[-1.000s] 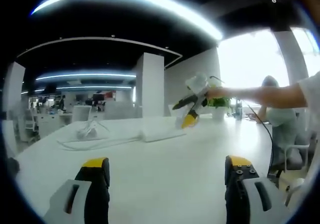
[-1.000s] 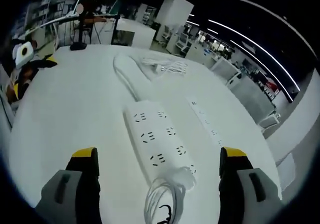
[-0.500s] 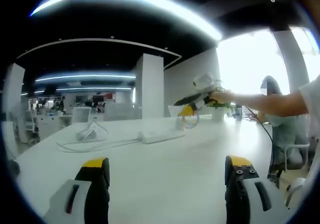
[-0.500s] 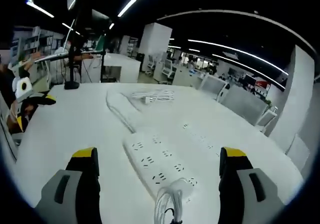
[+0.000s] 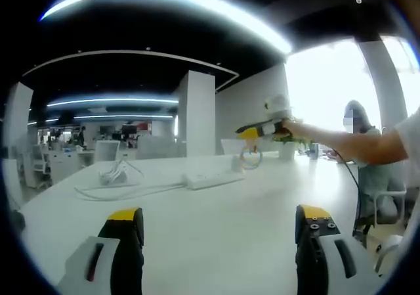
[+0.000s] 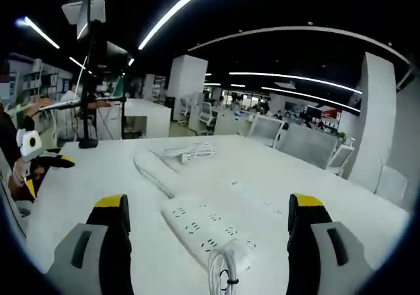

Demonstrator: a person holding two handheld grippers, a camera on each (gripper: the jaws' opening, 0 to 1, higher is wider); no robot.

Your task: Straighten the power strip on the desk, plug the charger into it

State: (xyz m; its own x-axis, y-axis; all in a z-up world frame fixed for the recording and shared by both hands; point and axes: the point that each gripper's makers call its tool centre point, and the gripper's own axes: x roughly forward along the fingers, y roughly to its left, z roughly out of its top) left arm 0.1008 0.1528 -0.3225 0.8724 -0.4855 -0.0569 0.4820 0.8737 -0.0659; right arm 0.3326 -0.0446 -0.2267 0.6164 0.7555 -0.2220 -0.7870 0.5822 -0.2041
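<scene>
A white power strip (image 6: 202,225) lies on the white desk (image 6: 98,177) just ahead of my right gripper (image 6: 207,242), which is open with nothing between its fingers. The white charger (image 6: 230,255) with its coiled cord rests at the strip's near end. The strip's thick cable (image 6: 152,171) runs away to a loose bundle (image 6: 188,153). In the left gripper view the power strip (image 5: 210,179) lies far ahead, and the right gripper (image 5: 259,131) hovers above its right end, held by a person's arm. My left gripper (image 5: 220,242) is open above bare desk.
A second, flatter strip (image 6: 252,194) lies to the right of the first. The cable bundle (image 5: 118,173) sits at the far left of the desk (image 5: 216,223). A potted plant (image 5: 287,144) stands at the far edge. A lamp stand (image 6: 87,140) rises at the back left.
The right gripper has lifted and levelled out, so its view now looks along the desk instead of down on the strip. Left gripper and the strip have not moved.
</scene>
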